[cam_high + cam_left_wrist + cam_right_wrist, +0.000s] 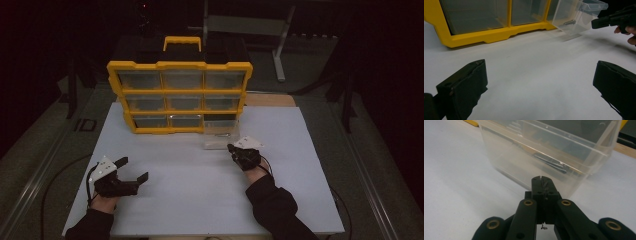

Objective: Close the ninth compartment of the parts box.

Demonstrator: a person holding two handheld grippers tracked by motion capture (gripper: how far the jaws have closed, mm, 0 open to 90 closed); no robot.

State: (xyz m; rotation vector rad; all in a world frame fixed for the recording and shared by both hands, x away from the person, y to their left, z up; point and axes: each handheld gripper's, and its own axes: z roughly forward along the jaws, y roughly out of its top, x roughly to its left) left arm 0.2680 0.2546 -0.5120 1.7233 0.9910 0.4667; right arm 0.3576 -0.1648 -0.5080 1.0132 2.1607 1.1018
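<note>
A white counter [200, 190] sat in a dim room, with a wooden board [270, 100] showing at its far edge. Behind it stood a grey metal stand [280, 45] on the floor.

We take this for a lab or recording room set up for handling trials, not a home. A plain white table [200, 190] stands in a dark, dimly lit room with grey carpet-like floor [45, 145] around it. On the table sits a yellow parts organizer [180, 95] with clear drawers, a workshop item. Behind the organizer we see a grey metal stand [280, 45], and metal rails [30, 185] run along the floor beside the table.
</note>
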